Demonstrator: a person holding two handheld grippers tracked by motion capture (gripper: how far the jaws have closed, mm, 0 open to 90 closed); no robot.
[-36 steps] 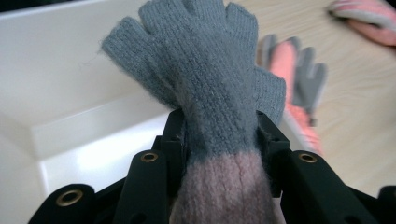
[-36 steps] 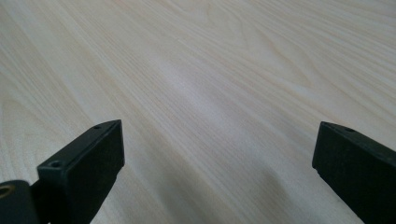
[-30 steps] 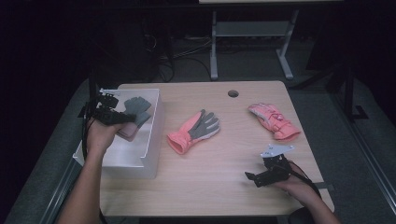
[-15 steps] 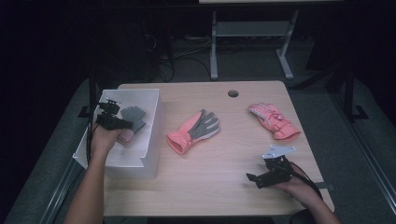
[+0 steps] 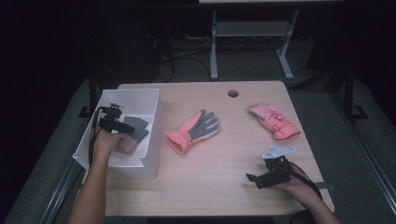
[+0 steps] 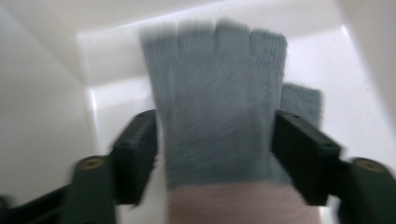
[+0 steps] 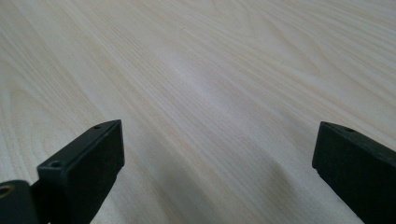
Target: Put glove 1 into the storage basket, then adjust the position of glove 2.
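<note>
The left gripper view is smeared by blur, so the knit of the grey glove (image 6: 217, 105) is hard to make out, and its pink cuff is cut off at the bottom edge. The left gripper (image 6: 215, 151) has its jaws on either side of the glove's palm; whether they press it or merely flank it cannot be told. From the high view the person's left hand (image 5: 108, 142) covers much of the glove (image 5: 135, 127) and the gripper (image 5: 122, 125).

The white bin (image 5: 150, 140) at the table's (image 5: 224, 186) left edge holds that glove (fingers pointing toward the bin's far wall).

The right gripper (image 7: 217, 165) hovers low over bare wood, jaws spread wide and empty. Two pink gloves (image 5: 194, 130) (image 5: 273, 121) lie on the table outside the bin.
</note>
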